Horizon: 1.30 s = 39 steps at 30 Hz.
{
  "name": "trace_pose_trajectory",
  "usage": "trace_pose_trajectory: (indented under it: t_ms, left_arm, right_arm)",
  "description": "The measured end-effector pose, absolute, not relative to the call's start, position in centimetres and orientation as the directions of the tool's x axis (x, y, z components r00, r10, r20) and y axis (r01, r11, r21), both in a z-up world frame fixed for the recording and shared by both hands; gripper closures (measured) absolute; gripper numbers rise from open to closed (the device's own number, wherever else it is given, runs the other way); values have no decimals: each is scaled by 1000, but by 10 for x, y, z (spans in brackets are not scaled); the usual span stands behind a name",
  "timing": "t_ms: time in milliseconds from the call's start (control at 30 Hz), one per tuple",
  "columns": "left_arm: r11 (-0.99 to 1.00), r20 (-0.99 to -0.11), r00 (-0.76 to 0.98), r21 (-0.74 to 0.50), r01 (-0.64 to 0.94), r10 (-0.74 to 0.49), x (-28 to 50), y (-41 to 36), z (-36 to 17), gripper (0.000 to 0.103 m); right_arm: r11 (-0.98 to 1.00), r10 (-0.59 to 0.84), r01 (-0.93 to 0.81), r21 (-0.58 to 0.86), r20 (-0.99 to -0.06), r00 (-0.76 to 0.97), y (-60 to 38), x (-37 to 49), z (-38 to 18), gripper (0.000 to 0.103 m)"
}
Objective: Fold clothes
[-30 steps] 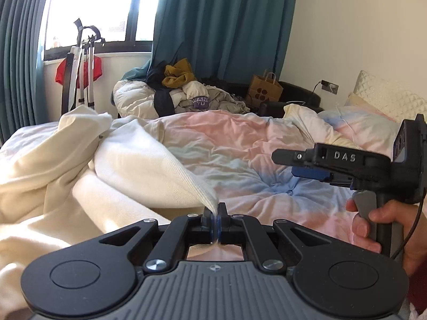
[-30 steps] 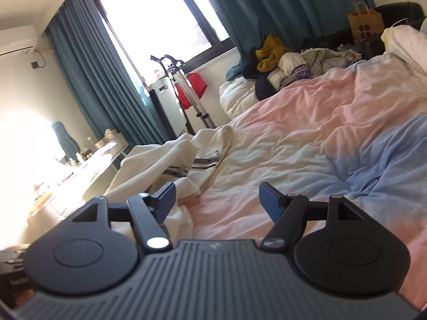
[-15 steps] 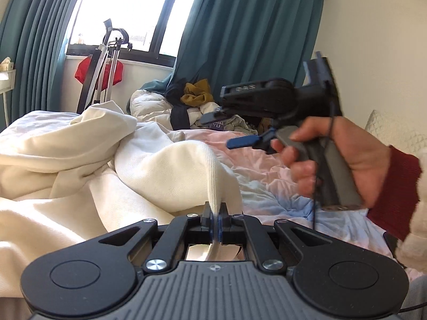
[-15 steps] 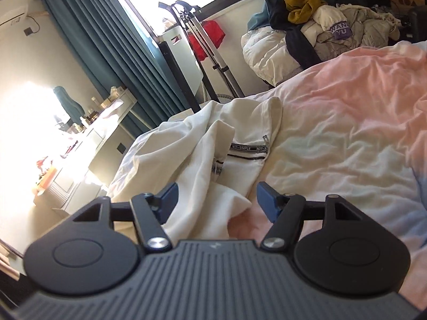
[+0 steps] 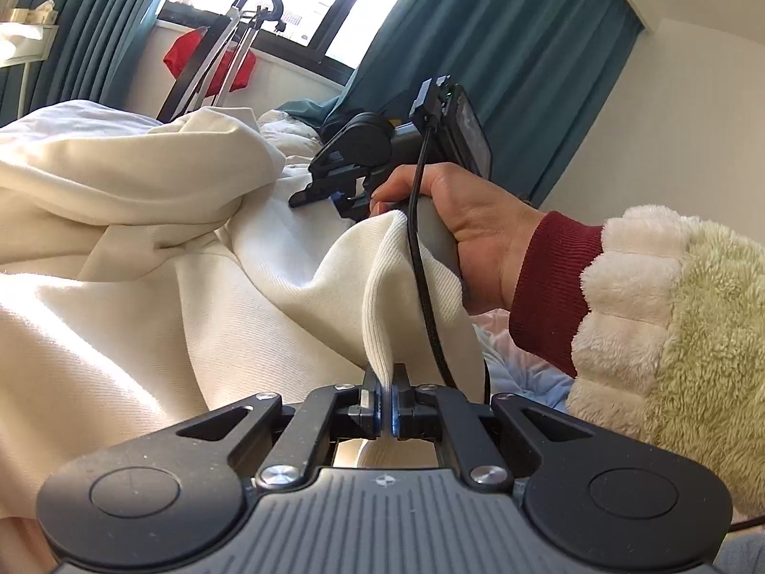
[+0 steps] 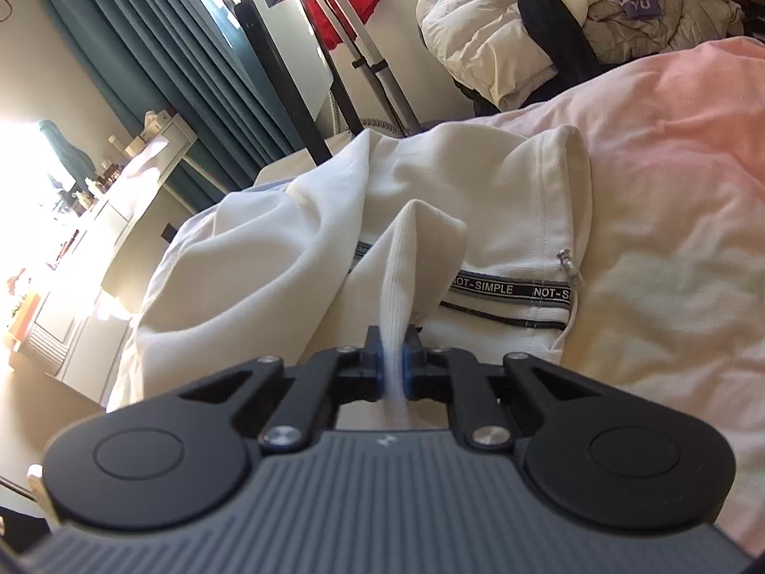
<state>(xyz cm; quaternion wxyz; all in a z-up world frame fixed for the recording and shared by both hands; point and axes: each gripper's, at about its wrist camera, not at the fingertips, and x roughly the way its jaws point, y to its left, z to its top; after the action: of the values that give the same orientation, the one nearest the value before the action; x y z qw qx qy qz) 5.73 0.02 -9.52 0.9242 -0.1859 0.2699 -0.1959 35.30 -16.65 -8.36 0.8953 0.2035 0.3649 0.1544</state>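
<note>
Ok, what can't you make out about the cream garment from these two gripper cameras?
- Cream garment: its lower part is cut off by the left wrist view's edge.
- Printed band: its start hides under the pinched fold in the right wrist view.
- Right gripper: the left wrist view does not show its grip; garment folds cover it.

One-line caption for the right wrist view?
Right tool shut on a ribbed edge of the cream garment lying on the pink duvet.
</note>
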Motion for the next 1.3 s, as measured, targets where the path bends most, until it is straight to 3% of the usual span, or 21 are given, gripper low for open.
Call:
trace_pose_trajectory:
  t_ms: [300, 533, 600, 700, 833, 933, 1000, 1167, 1300]
  left_arm:
    - [836, -379, 771, -428, 345, -512, 43, -8, -86, 99]
    - [848, -364, 776, -346, 401, -515, 20, -26, -75, 97]
    - [849, -365, 775, -338, 405, -515, 16, -29, -74, 91]
    - [848, -356, 779, -339, 408, -517, 8, -32, -70, 74]
    - [854, -366, 787, -367, 368, -496, -1, -26, -64, 64]
    - [880, -410, 808, -396, 261, -424, -11, -18, -57, 56]
    - [888, -442, 812, -421, 186, -380, -16, -11, -54, 44]
    - [889, -541, 807, -455, -45, -237, -14, 18, -56, 27]
    - [830, -621, 763, -513, -220, -181, -12, 46, -68, 26]
  right_arm:
    - [857, 370, -164, 488, -361, 856, -236, 279, 0, 96]
    - [861, 130, 15, 508, -248, 960, -346, 195, 31, 96]
    - [845, 41, 91, 526, -233, 972, -382, 165, 25, 96]
    - [816, -51, 192, 545, -264, 963, -425, 132, 4, 96]
    - [715, -87, 307, 628, -356, 930, -469, 105, -38, 96]
    - [607, -73, 381, 698, -428, 901, -496, 91, -72, 96]
    - [593, -70, 405, 696, -456, 887, -501, 87, -82, 96]
    - [596, -55, 402, 695, -464, 884, -502, 83, -91, 96]
    - [585, -54, 393, 710, -449, 892, -508, 77, -91, 96]
